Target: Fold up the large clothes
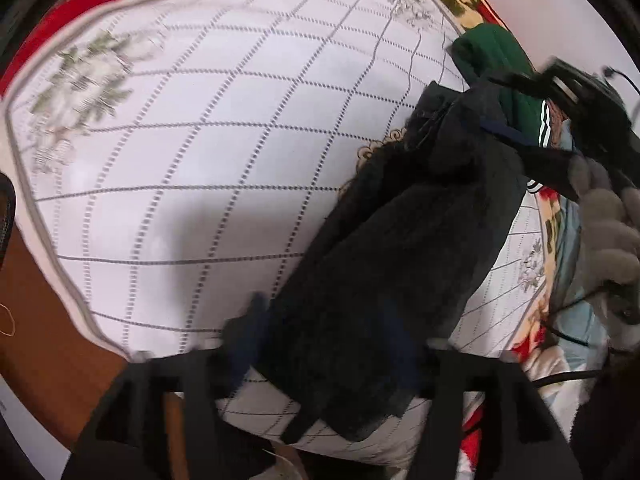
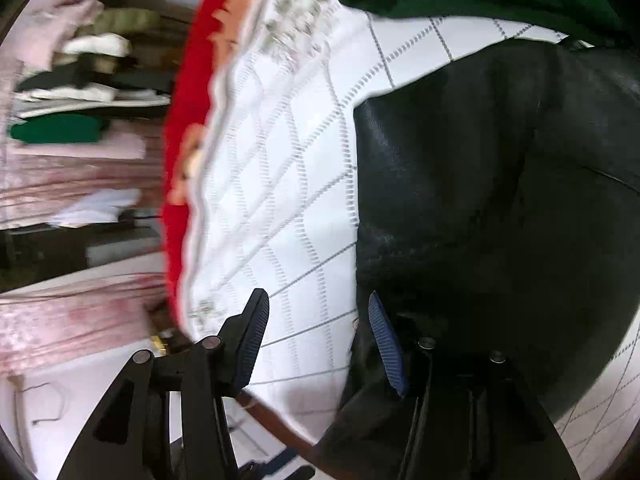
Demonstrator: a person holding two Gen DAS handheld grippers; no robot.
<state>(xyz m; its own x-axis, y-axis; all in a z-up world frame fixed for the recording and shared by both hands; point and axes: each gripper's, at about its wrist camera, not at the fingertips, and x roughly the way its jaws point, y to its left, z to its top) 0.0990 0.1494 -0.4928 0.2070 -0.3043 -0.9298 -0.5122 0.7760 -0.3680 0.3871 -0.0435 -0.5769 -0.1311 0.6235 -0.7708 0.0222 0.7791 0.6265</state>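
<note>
The black garment (image 1: 400,264) is stretched diagonally over the white quilted bed cover (image 1: 180,140), its near end apparently pinched in the left tool (image 1: 332,344) – blurred, so not certain – while the right tool (image 2: 320,340) is held wide open, empty, just left of the cloth's edge.

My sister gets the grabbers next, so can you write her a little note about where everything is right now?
Left gripper: open, black garment lying between its fingers, not pinched.
Right gripper: open, at the garment's edge, one pad beside the cloth.
The black garment lies bunched on the white quilted cover; a green garment sits behind it.
Done: no neat fold visible yet.
Left: grip the black garment, spread it flat, fold it; then probably the green one.
</note>
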